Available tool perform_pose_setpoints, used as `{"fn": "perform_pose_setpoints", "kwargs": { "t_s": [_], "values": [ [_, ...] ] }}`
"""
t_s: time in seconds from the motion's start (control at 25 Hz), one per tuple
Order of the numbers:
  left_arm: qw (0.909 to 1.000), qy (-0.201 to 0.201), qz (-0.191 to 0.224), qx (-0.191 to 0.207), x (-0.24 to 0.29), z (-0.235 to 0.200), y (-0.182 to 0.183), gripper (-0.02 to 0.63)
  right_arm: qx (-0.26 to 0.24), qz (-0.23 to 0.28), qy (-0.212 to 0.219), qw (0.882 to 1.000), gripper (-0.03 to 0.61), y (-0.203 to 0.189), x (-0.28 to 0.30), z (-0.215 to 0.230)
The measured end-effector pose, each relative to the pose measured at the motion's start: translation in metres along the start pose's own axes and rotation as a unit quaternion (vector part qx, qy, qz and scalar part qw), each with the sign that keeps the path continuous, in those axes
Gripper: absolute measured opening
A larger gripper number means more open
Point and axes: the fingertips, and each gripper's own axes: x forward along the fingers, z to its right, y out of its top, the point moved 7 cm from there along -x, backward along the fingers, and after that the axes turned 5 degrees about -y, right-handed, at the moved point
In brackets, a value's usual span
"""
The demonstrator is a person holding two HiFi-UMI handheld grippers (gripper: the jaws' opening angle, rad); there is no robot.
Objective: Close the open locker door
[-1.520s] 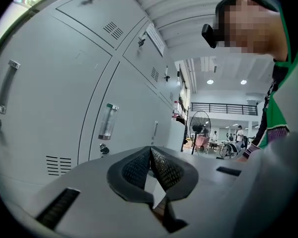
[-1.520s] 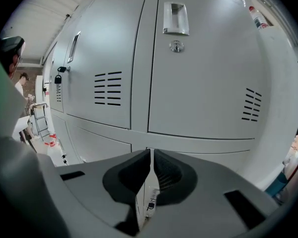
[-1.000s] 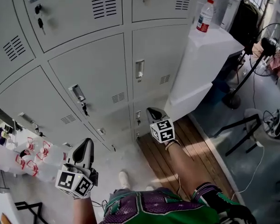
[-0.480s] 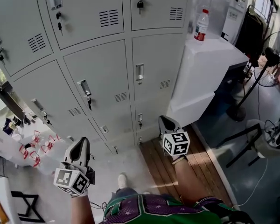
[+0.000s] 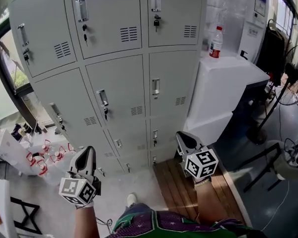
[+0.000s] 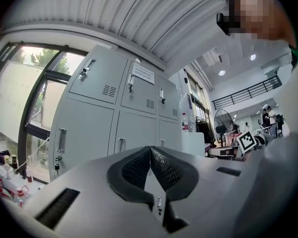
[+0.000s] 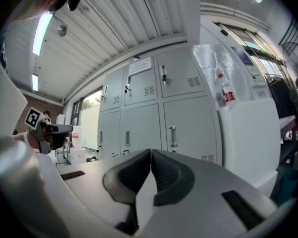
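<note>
Left gripper [image 5: 87, 150] and right gripper [image 5: 182, 135] pressed together, empty — all lockers [image 5: 120, 86] appear flush, so a push may hit the wrong door.

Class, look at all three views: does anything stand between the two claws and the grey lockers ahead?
Nothing visible does. The left claw and right claw, both shut and empty, face the lockers directly; the white cabinet stands off to one side.

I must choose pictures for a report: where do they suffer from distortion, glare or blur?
Head view: lockers bow outward, yet sharp and evenly lit. Left gripper view: window overexposed, black round border. Right gripper view: ceiling lamp glares, black corners.
</note>
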Motion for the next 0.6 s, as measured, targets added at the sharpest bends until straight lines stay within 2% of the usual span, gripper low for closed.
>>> {"fn": "perform_pose_setpoints", "kwargs": {
  "t_s": [0.12,0.36,0.6],
  "values": [
    [0.9997,0.010,0.019,0.011,-0.008,0.001,0.013,0.021,-0.025,0.031,0.015,0.999,0.009,0.029,-0.018,-0.010],
    [0.9982,0.019,0.049,0.030,-0.021,0.009,0.037,0.021,-0.012,0.101,0.001,0.995,0.006,0.068,-0.051,-0.012],
    [0.9967,0.036,0.067,0.028,-0.039,0.006,0.049,0.022,0.008,0.113,-0.005,0.994,0.006,0.077,-0.064,-0.012]
  ]
}}
